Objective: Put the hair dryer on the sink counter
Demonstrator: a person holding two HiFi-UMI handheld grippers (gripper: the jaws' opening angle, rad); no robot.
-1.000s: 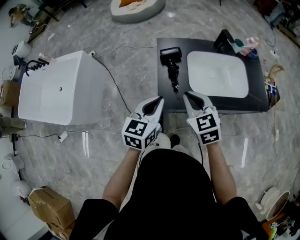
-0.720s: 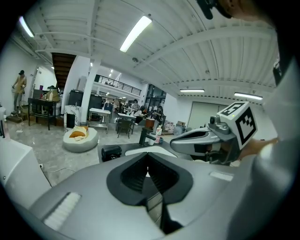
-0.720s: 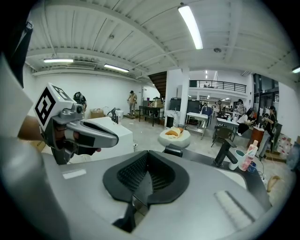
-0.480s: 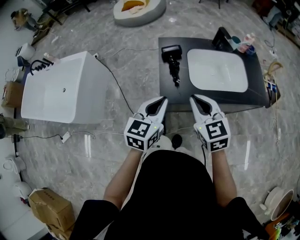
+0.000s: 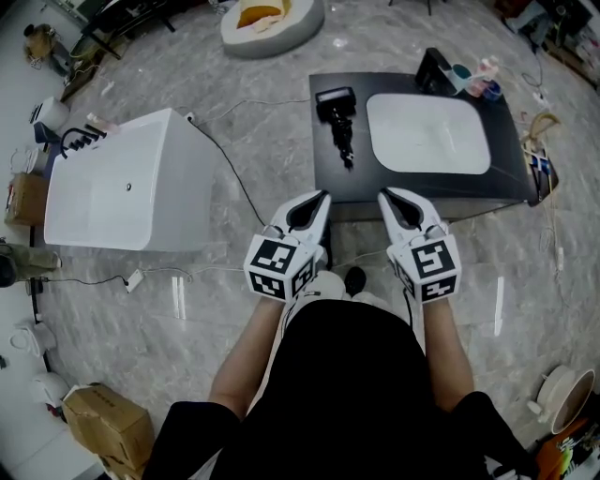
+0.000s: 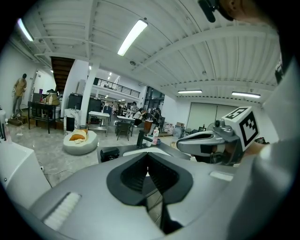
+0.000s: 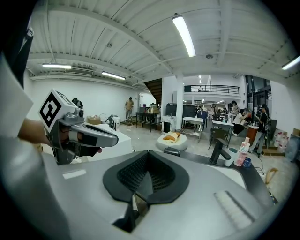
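The black hair dryer (image 5: 337, 117) lies on the dark sink counter (image 5: 328, 178), left of the white basin (image 5: 428, 134), its cord end toward me. My left gripper (image 5: 319, 199) and right gripper (image 5: 384, 195) hover side by side just in front of the counter's front edge, both shut with nothing in them. In the left gripper view the shut jaws (image 6: 148, 160) point at the counter, with the hair dryer (image 6: 110, 153) beyond. The right gripper view shows its shut jaws (image 7: 148, 157) and the hair dryer (image 7: 171, 151) ahead.
A black faucet (image 5: 434, 67) and small bottles (image 5: 476, 79) stand at the counter's back. A white tub-like unit (image 5: 122, 183) sits to the left with a cable across the floor. A round cushion (image 5: 272, 17) lies beyond, and a cardboard box (image 5: 108, 427) at bottom left.
Both grippers have drawn back a little from the counter's front edge toward my body. The hair dryer has stayed where it lies.
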